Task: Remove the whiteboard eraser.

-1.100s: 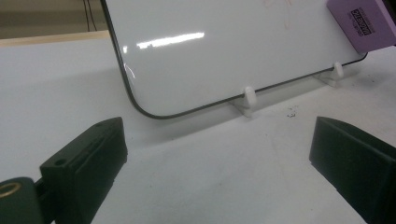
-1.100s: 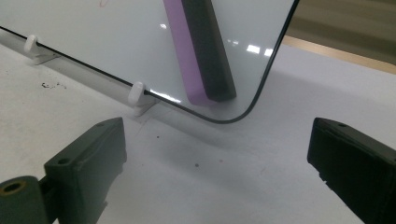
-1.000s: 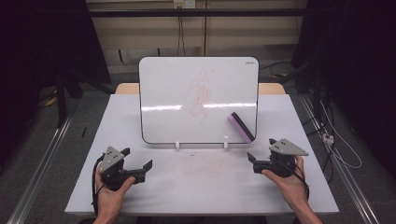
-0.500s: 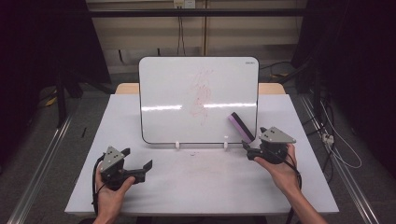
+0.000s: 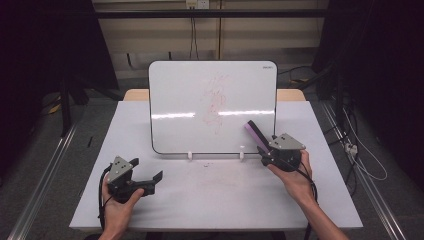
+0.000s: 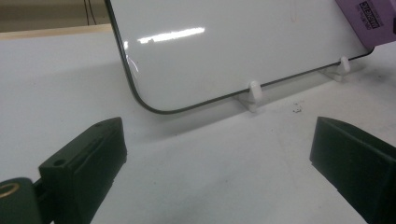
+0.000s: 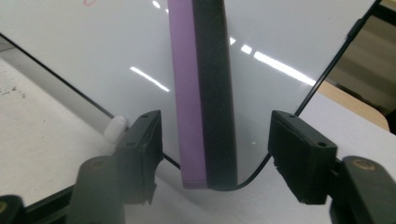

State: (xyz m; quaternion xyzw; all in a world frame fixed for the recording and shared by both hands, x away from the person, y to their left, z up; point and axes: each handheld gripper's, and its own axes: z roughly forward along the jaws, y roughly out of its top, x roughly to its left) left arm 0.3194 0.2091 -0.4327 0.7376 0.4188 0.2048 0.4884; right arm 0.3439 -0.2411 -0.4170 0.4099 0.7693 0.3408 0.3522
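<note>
My right tongs (image 7: 215, 140) were spread wide around the purple eraser (image 7: 201, 93), mid-frame against the whiteboard (image 5: 200, 90); left tongs (image 5: 150, 181) sat open too, lower left, holding nothing.

The desk (image 5: 215, 200) has a white top with faint dark specks near its middle. A wooden edge (image 5: 290, 94) shows behind it. Metal rails (image 5: 40, 190) run along the grey floor (image 5: 85, 120) on both sides. Cables (image 5: 357, 150) lie on the floor at right. A wall outlet (image 5: 196, 4) sits above, with cords (image 5: 192, 35) hanging down.
</note>
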